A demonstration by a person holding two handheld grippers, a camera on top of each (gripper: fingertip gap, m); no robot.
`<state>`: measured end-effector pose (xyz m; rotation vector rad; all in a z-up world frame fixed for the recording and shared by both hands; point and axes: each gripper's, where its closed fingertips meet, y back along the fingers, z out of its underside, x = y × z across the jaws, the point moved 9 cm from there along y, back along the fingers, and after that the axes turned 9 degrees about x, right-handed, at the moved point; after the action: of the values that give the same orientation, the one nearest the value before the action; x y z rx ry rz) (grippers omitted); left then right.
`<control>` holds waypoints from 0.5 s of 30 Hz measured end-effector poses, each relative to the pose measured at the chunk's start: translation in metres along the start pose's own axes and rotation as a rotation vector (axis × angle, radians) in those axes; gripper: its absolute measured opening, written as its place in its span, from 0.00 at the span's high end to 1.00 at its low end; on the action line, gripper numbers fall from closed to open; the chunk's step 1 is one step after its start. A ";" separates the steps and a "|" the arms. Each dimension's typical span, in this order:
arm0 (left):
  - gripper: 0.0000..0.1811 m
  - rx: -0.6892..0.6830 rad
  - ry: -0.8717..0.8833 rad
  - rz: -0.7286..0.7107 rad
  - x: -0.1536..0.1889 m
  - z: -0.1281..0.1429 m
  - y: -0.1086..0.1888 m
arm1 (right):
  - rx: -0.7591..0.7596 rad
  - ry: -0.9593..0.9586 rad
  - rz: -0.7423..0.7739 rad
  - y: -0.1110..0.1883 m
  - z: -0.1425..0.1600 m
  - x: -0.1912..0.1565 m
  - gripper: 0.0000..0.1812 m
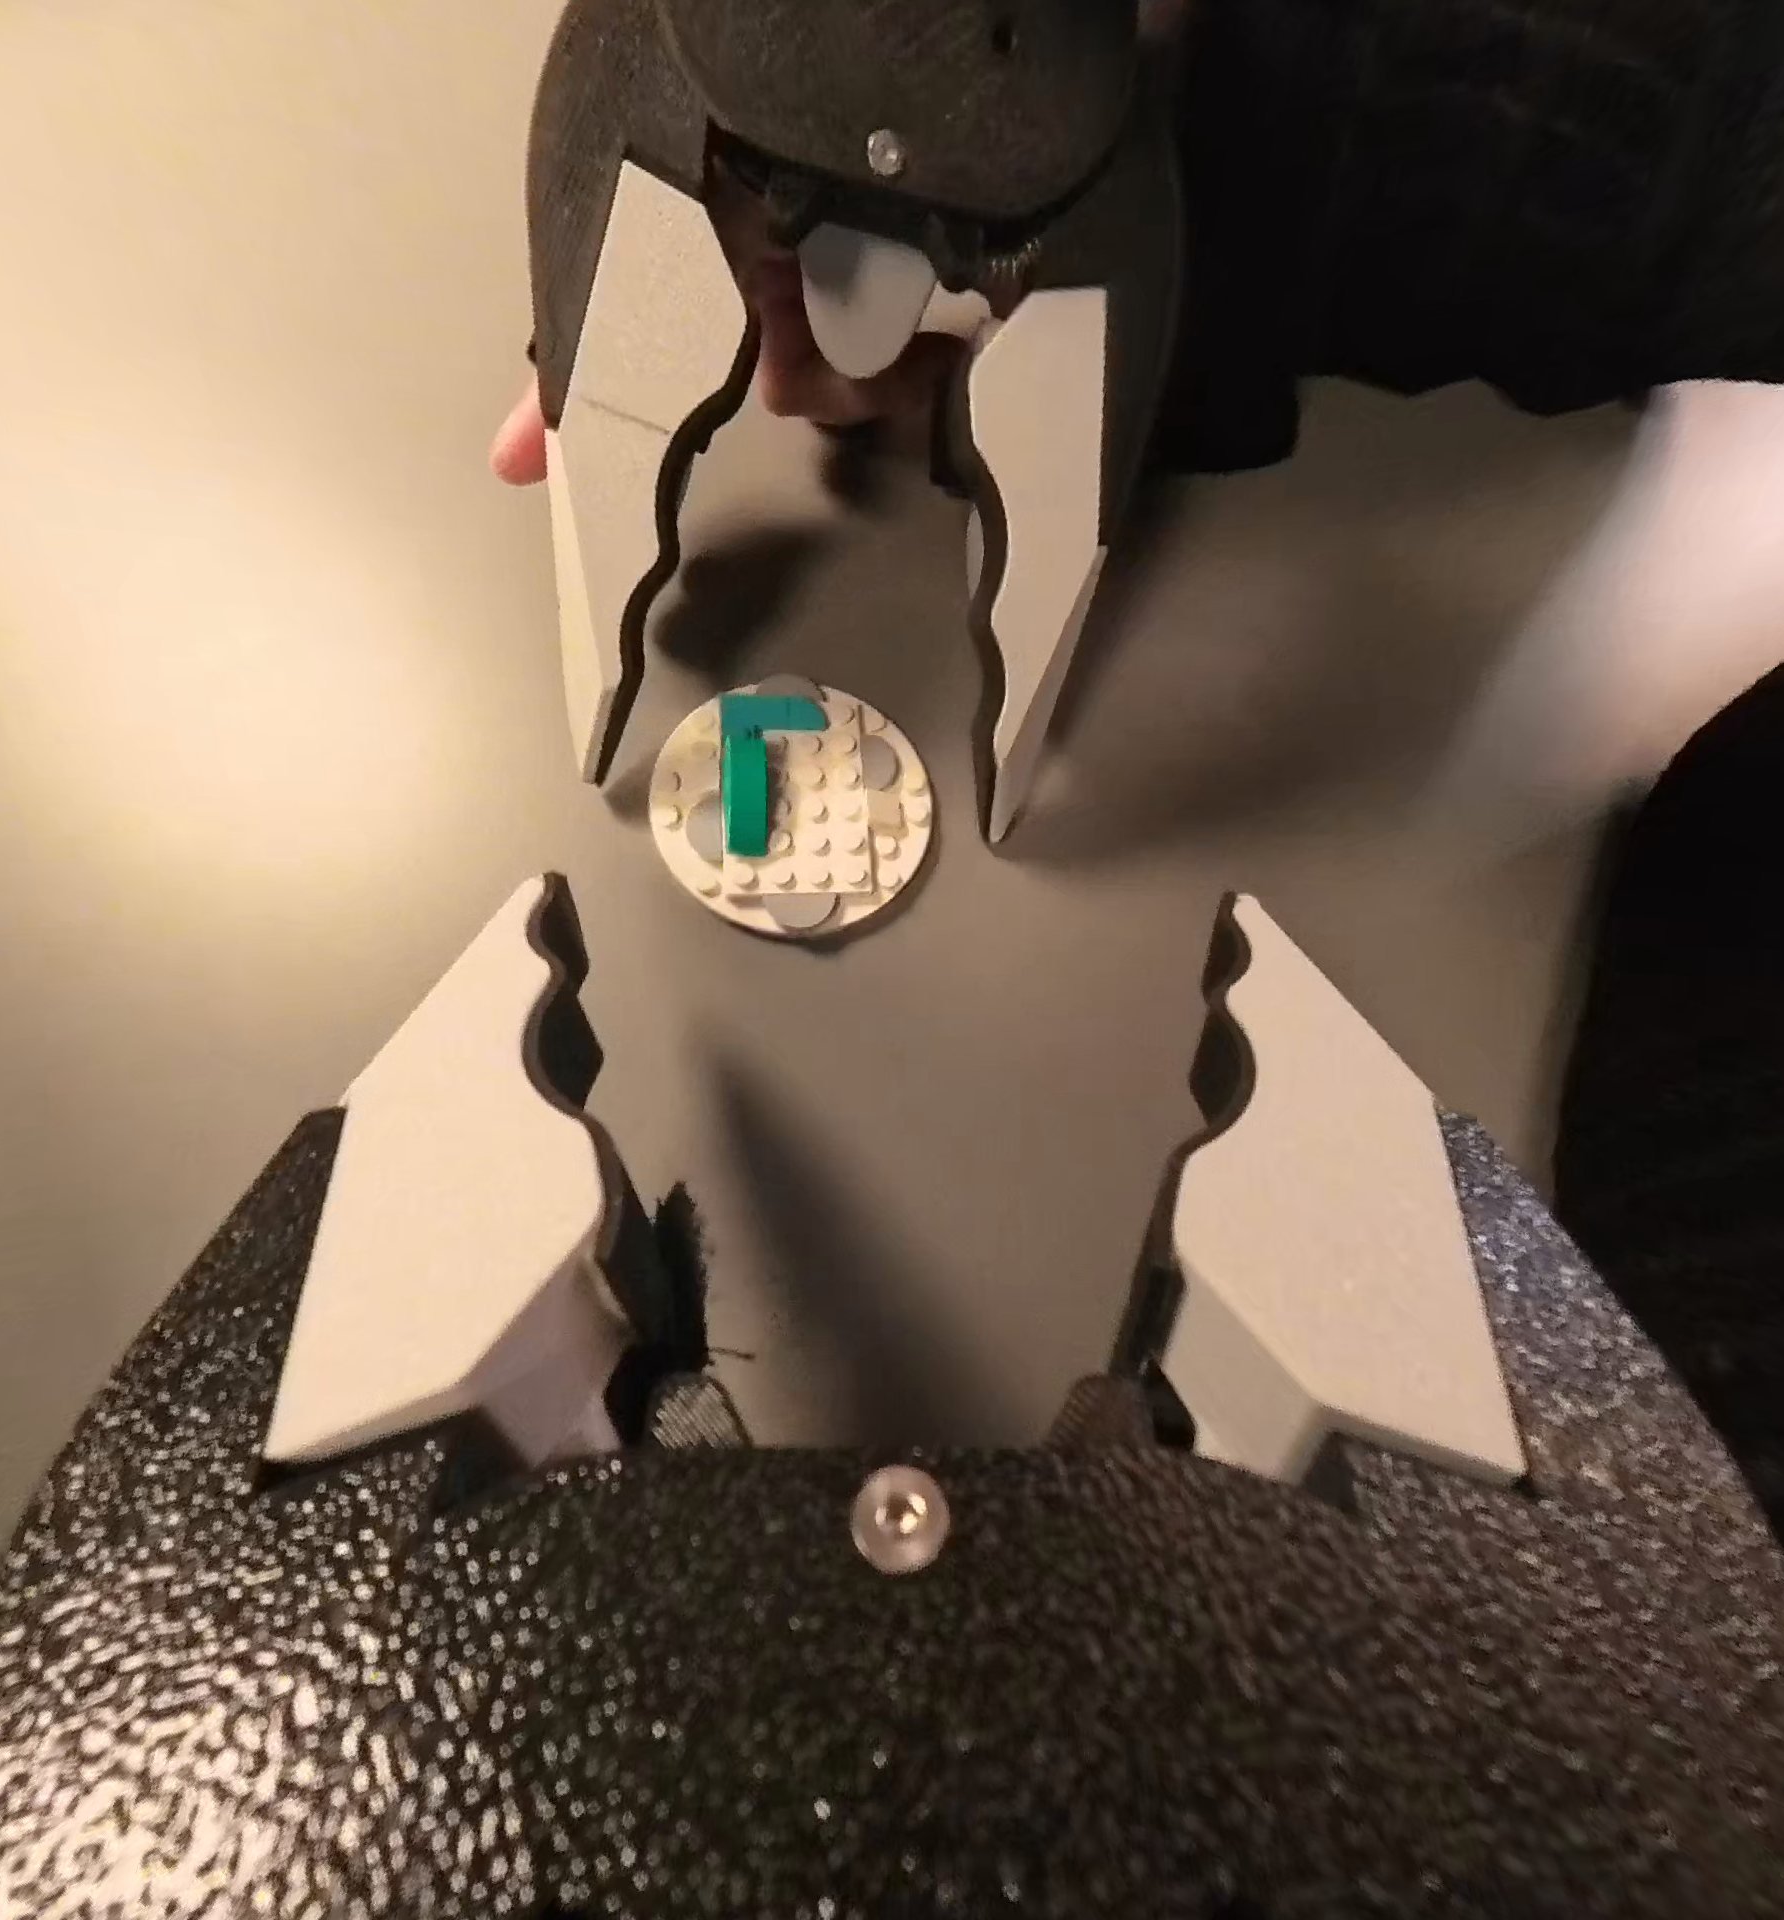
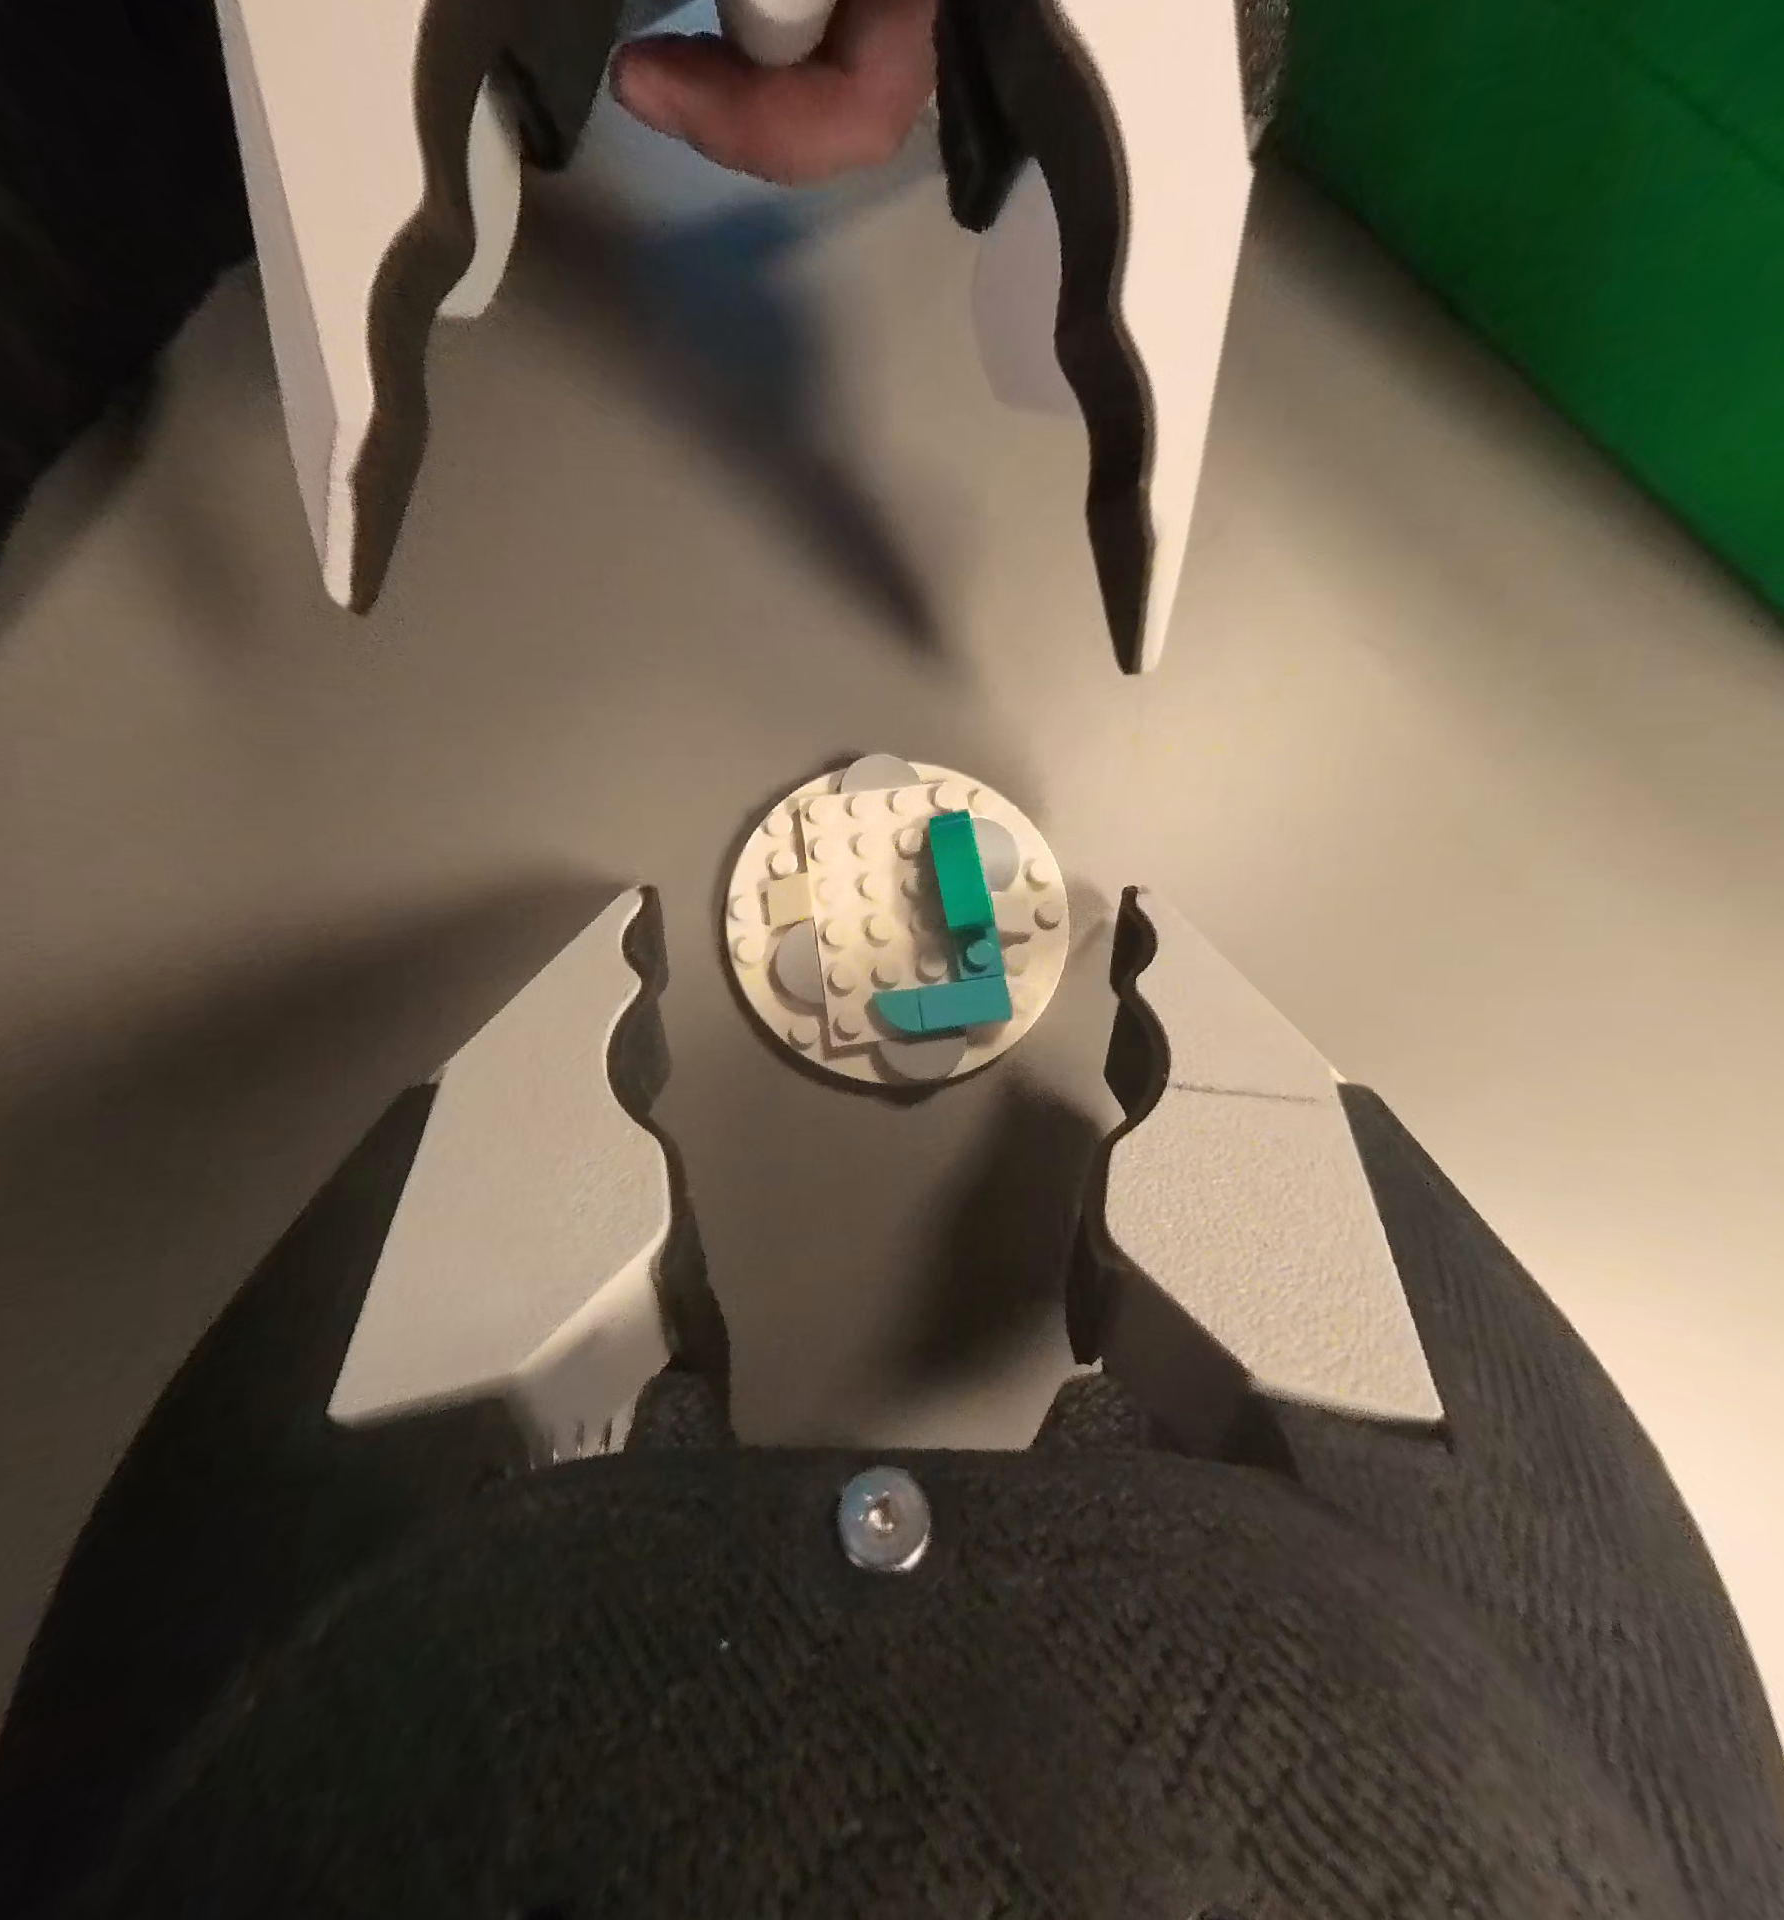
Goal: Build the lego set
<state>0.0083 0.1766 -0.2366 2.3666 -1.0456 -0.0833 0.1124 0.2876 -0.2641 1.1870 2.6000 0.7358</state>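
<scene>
Between both spread grippers | round lego base (image 2: pixel 893 925) | untouched, gaps all round

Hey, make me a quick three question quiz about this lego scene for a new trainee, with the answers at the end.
1. True or false: the left gripper is clamped on the round white studded lego base.
2. What colour are the two slim pieces fixed on the white square studded plate?
3. Multiple choice: the right gripper is A) open and empty, B) shut on a brick, C) out of view.

Key: 1. False, both its fingers stand apart, short of the base. 2. Green to teal, forming an L. 3. A.
</scene>
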 end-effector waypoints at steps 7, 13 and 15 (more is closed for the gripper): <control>0.50 0.044 -0.128 0.004 0.007 -0.001 0.004 | -0.003 -0.007 -0.056 0.000 0.000 0.006 0.63; 0.52 0.031 -0.380 -0.066 0.015 0.000 -0.002 | -0.003 -0.019 -0.044 0.001 0.001 0.008 0.64; 0.52 0.035 -0.491 -0.121 0.016 0.001 -0.005 | 0.003 -0.033 -0.041 0.004 0.001 0.009 0.65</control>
<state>0.0227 0.1676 -0.2375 2.5012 -1.1191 -0.7262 0.1095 0.2971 -0.2622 1.1332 2.5912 0.6982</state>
